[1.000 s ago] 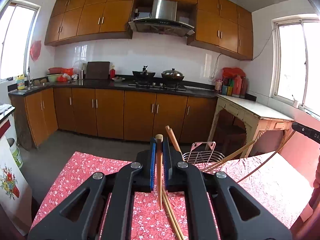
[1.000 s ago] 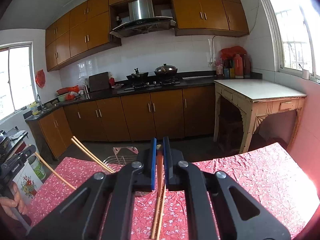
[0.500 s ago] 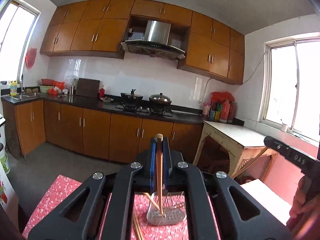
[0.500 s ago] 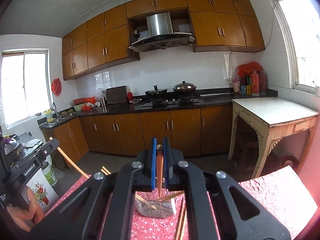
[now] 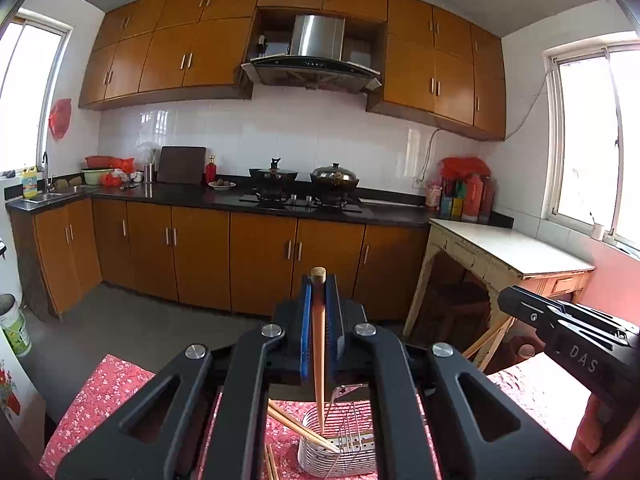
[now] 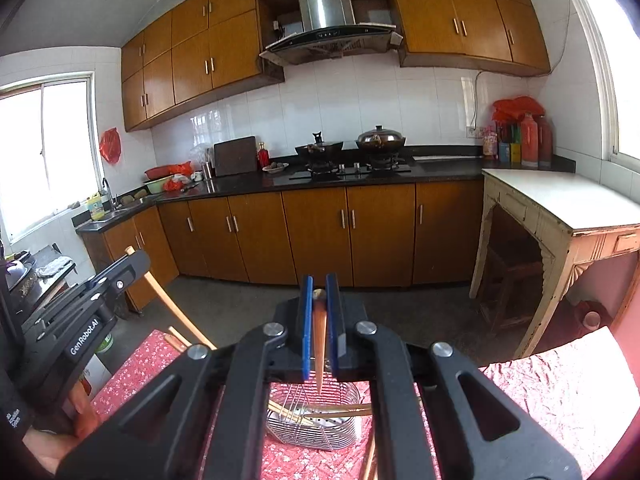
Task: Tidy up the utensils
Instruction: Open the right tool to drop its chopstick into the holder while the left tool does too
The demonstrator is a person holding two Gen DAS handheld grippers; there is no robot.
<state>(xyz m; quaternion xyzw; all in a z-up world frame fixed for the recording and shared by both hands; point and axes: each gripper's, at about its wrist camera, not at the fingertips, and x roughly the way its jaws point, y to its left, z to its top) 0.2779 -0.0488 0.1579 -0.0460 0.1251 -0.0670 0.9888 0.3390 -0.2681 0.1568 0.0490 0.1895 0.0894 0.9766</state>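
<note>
My left gripper [image 5: 319, 280] is shut on a wooden chopstick [image 5: 318, 344] that hangs down with its tip inside the wire utensil basket [image 5: 344, 452]. That basket lies on the red flowered tablecloth [image 5: 100, 392] and holds other chopsticks [image 5: 300, 428]. My right gripper [image 6: 319, 290] is shut on another chopstick [image 6: 319, 344], whose point hangs just over the same basket [image 6: 316, 424]. The right gripper's body [image 5: 568, 336] shows at the right edge of the left wrist view, and the left gripper's body [image 6: 80, 320], with its chopstick [image 6: 168, 304], at the left of the right wrist view.
Loose chopsticks [image 5: 270, 460] lie on the cloth beside the basket. A pale side table [image 6: 560, 216] stands to the right beyond the table. Kitchen cabinets and a stove [image 5: 304, 196] line the far wall. A hand [image 6: 52, 444] shows at the lower left.
Both grippers have risen and moved forward over the table, each still holding its chopstick. The basket has shifted from ahead to right under the fingers, and the chopstick tips now hang at it.
</note>
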